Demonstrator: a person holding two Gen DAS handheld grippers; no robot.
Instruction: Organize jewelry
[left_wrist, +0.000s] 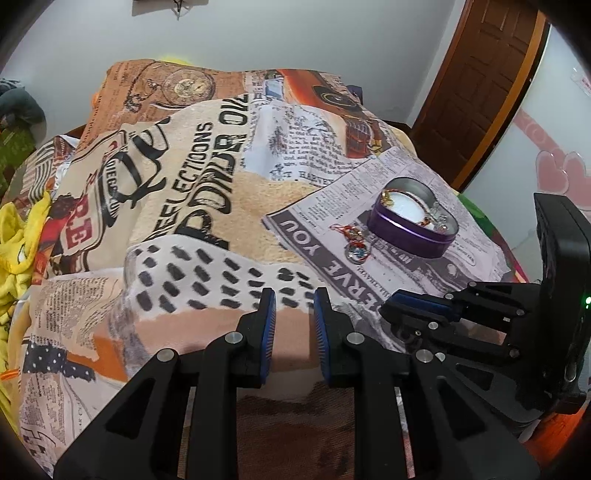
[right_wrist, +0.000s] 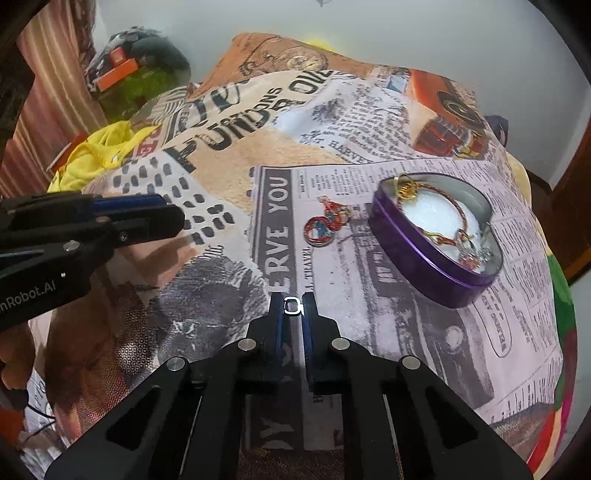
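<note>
**Purple tin open on the printed blanket, small ring pinched in the right gripper**

Purple and heart-shaped, the open tin (right_wrist: 436, 251) sits on the newspaper-print blanket (right_wrist: 229, 177) at about two o'clock from the right gripper (right_wrist: 294, 306). Its inside is white, and a red braided bracelet (right_wrist: 448, 218) with gold fittings curves across it, a gold charm (right_wrist: 406, 188) lying at the tin's far rim and small silver pieces (right_wrist: 480, 254) at its near-right end. Just beside the tin, at its nine o'clock, a red and blue round pendant (right_wrist: 325, 225) lies on the blanket, apart from the tin wall.

The right gripper's jaws are clamped on a small silver ring (right_wrist: 294, 307), held at the very tips of the blue pads above the blanket, near the tin but not over it.

The left gripper (left_wrist: 294, 299) hangs over the dotted patch of the blanket with its jaws parted and nothing between them. From its view the tin (left_wrist: 410, 229) stands at one o'clock, the pendant (left_wrist: 356, 251) just left of it, and the right gripper (left_wrist: 421, 306) comes in at three o'clock.

A brown wooden door (left_wrist: 476, 85) stands at the far right, and yellow fabric (left_wrist: 18, 236) is bunched at the blanket's nine o'clock edge.
</note>
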